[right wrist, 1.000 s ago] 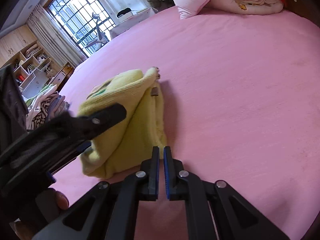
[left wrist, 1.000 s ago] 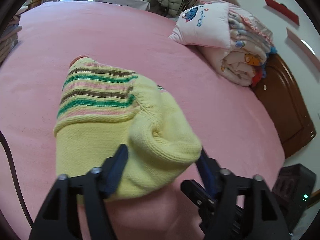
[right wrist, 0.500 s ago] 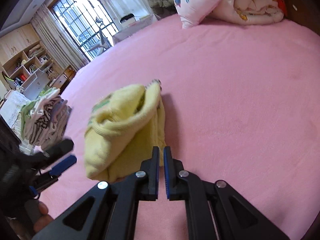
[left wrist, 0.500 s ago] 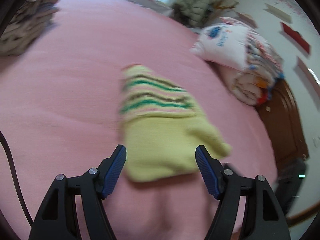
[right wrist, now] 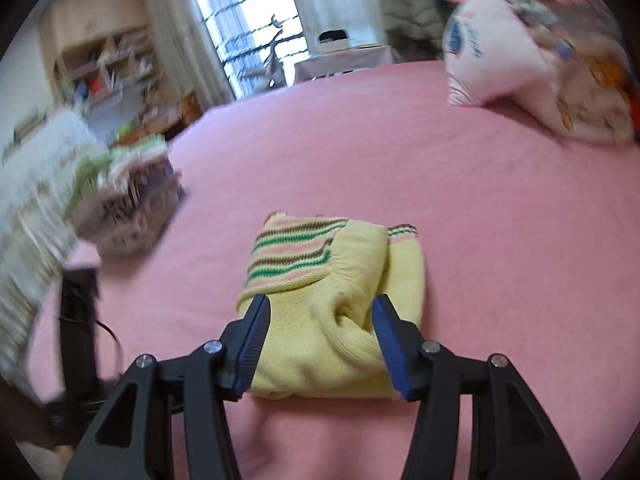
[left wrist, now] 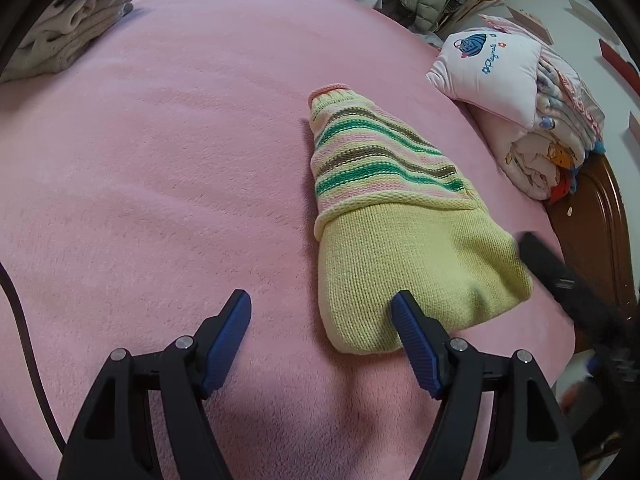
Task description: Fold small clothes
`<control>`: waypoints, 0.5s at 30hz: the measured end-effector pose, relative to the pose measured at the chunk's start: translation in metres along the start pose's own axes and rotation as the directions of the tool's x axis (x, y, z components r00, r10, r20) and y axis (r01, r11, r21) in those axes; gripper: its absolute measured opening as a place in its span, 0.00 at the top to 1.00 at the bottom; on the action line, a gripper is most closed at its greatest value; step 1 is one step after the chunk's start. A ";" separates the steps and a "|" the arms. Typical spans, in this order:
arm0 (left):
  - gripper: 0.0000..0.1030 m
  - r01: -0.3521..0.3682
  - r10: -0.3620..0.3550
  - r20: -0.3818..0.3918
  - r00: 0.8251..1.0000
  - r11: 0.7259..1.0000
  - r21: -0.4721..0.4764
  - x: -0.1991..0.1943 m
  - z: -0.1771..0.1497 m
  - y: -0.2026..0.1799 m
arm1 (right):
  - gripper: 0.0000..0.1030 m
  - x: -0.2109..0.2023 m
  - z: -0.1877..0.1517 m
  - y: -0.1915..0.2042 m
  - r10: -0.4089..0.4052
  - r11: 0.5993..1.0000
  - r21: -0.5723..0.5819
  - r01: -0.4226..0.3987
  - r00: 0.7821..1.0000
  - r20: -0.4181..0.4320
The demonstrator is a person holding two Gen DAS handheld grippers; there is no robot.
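Observation:
A small yellow knit sweater point(left wrist: 400, 216) with green, pink and brown stripes lies folded on the pink bed. It also shows in the right wrist view point(right wrist: 336, 304). My left gripper point(left wrist: 324, 320) is open and empty, just left of the sweater's near end, its right finger touching the edge. My right gripper point(right wrist: 320, 332) is open, with its jaws on either side of the sweater's near folded end. The right gripper's arm appears blurred at the right in the left wrist view point(left wrist: 568, 280).
A stack of folded clothes point(left wrist: 68, 28) lies at the far left of the bed point(left wrist: 160, 160); it is blurred in the right wrist view point(right wrist: 128, 196). A pink pillow point(left wrist: 488, 68) and rolled quilt point(left wrist: 552, 152) lie by the wooden headboard point(left wrist: 600, 240).
My left gripper let go of the sweater and drew back to the left. My right gripper opened and swung round to straddle the sweater's near end.

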State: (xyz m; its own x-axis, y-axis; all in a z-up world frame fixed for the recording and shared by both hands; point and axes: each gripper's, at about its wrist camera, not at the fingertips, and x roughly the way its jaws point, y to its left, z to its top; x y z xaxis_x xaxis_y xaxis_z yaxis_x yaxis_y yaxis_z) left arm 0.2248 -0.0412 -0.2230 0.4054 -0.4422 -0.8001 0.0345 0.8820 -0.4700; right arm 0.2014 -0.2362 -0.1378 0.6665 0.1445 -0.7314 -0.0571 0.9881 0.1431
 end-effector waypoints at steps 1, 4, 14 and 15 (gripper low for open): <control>0.30 0.001 -0.001 0.000 1.000 1.000 -0.002 -0.001 0.002 -0.002 | 0.55 0.009 -0.001 0.001 -0.029 0.999 -0.020 0.029 0.999 -0.017; 0.27 0.018 -0.018 -0.010 1.000 1.000 -0.014 0.002 0.002 -0.003 | 0.81 0.031 -0.007 -0.015 -0.083 0.996 0.024 0.085 0.993 -0.086; 0.20 0.020 -0.019 -0.036 0.999 0.999 0.047 0.022 -0.003 -0.024 | 0.83 0.046 -0.058 -0.082 0.088 0.939 0.343 -0.035 0.986 -0.139; 0.19 0.018 -0.016 -0.035 0.999 0.999 0.046 0.022 -0.003 -0.023 | 0.83 0.045 -0.060 -0.082 0.094 0.937 0.347 -0.043 0.987 -0.133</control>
State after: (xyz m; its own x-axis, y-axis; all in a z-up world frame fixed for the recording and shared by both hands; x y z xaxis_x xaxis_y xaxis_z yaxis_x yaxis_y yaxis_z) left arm 0.2301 -0.0722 -0.2308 0.3728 -0.4618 -0.8048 0.0832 0.8805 -0.4667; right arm 0.1919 -0.3077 -0.2226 0.5537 0.2428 -0.7966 0.1756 0.9010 0.3966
